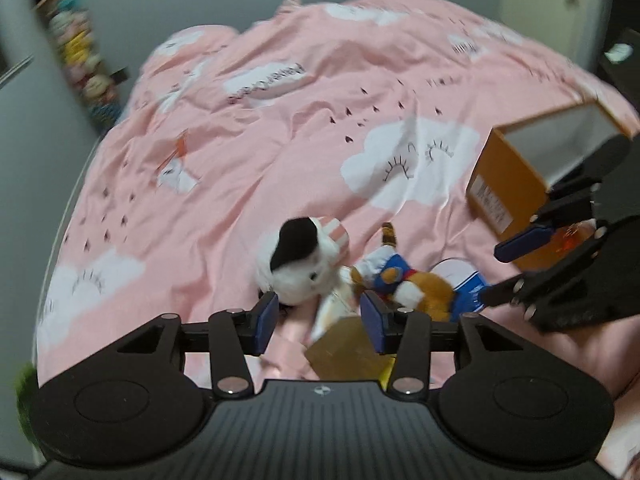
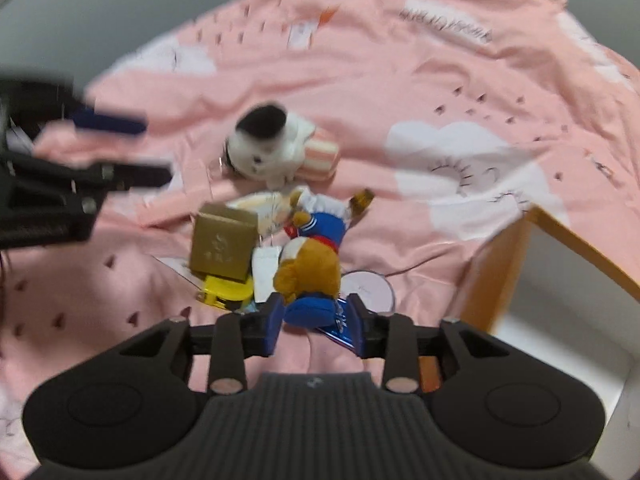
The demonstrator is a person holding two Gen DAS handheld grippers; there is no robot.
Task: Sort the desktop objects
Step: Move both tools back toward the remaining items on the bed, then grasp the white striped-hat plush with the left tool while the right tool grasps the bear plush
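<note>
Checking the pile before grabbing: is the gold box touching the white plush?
Apart. The right wrist view shows pink sheet and a pale packet between the gold box and the white plush.

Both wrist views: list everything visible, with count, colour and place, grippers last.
Pink cloud-print bedsheet: one, underlies everything.
White plush with black patch: one, far side of the pile.
Pink-striped cushion: one, against the white plush.
Brown plush in blue-and-white sailor outfit: one, pile centre.
Gold cardboard box: one, beside the brown plush.
Yellow item: one, under the gold box.
Round white disc: one, beside the brown plush.
Orange open box, white inside: one, off to the side.
Left gripper: black, blue pads, open.
Right gripper: same, open.
</note>
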